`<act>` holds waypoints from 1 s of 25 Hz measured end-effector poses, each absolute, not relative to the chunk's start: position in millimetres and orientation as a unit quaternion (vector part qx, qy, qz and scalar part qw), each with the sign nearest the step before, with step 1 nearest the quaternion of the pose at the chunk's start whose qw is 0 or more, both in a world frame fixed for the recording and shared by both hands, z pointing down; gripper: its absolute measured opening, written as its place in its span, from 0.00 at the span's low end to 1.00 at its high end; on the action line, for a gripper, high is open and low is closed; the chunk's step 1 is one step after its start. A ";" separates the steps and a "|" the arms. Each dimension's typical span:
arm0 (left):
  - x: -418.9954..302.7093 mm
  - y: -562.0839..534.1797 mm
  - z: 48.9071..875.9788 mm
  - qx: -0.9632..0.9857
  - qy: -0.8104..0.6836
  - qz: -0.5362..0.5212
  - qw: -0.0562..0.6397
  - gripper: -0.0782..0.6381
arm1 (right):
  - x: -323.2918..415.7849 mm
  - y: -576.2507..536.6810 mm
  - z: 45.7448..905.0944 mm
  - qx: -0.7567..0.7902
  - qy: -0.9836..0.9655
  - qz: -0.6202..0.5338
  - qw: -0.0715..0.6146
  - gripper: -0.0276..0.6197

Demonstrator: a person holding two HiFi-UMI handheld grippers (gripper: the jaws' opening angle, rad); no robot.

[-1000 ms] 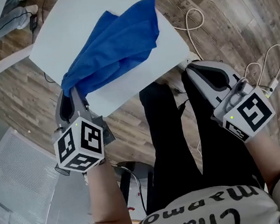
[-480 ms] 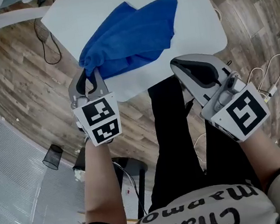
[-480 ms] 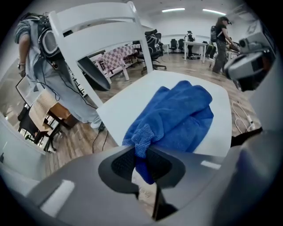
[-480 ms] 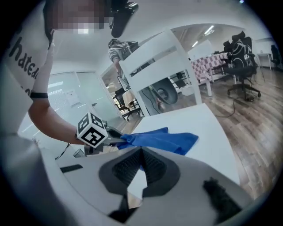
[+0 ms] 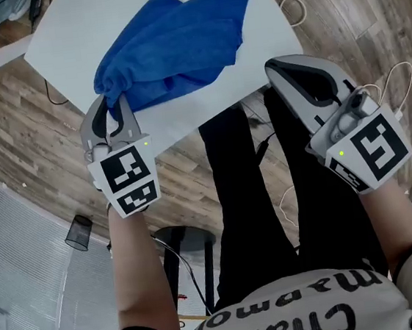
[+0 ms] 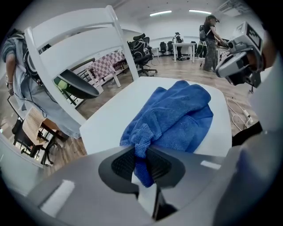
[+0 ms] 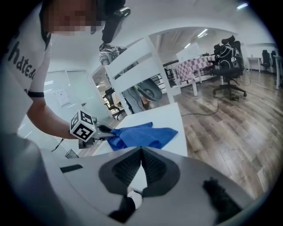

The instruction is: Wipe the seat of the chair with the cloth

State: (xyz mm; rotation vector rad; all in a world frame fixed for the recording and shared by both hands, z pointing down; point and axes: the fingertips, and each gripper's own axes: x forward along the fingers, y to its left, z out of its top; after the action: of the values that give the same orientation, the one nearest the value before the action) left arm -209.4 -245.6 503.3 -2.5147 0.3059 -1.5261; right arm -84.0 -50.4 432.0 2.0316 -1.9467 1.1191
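As we looked along our left gripper [image 6: 140, 155], we found its jaws clamped tight on a bunched corner of the blue cloth [image 6: 177, 112]. A fold of the terry was pinched between them, with a short tail hanging below. From that grip the cloth spread away across the white seat [image 6: 110, 114] of the chair. It lay crumpled and doubled over itself, on the seat's middle and toward its right side as that view had it. Bare white showed to the left of the cloth and along the near edge. Behind the seat rose the slatted backrest [image 6: 73, 33], white as well.

Over to our right gripper [image 7: 141, 154]: jaws pressed together, nothing between them, meeting in one thin line. From above, its tip hung just beside the seat's near right corner, well apart from the cloth. Its body sat over our black trouser legs [image 5: 242, 186] rather than over the seat. Round the chair ran a wood-plank floor [image 5: 20, 119], and a pale cable [image 5: 293, 10] lay looped on it beside the seat's far right edge.
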 end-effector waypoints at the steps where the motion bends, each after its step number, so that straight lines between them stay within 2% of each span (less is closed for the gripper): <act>1: -199.7 -240.5 501.6 -0.849 0.107 -0.509 0.097 0.18 | -73.0 -41.1 432.3 0.676 -0.634 0.371 0.056 0.07; 13: -70.1 -157.6 496.1 -0.870 0.079 -0.479 0.091 0.18 | 46.1 62.9 433.0 0.727 -0.570 0.380 0.047 0.07; 20: -17.4 -107.7 497.8 -0.878 0.056 -0.466 0.096 0.18 | 73.9 105.8 433.8 0.743 -0.552 0.378 0.033 0.07; 25: 5.8 -71.6 499.0 -0.886 0.021 -0.458 0.066 0.18 | 79.5 120.9 435.5 0.750 -0.543 0.376 0.037 0.07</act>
State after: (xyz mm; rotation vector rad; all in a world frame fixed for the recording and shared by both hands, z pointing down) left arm 5.8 -71.6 499.0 -2.6736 0.0632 -1.3818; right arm 79.5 120.9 435.5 2.3007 -1.6674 1.1541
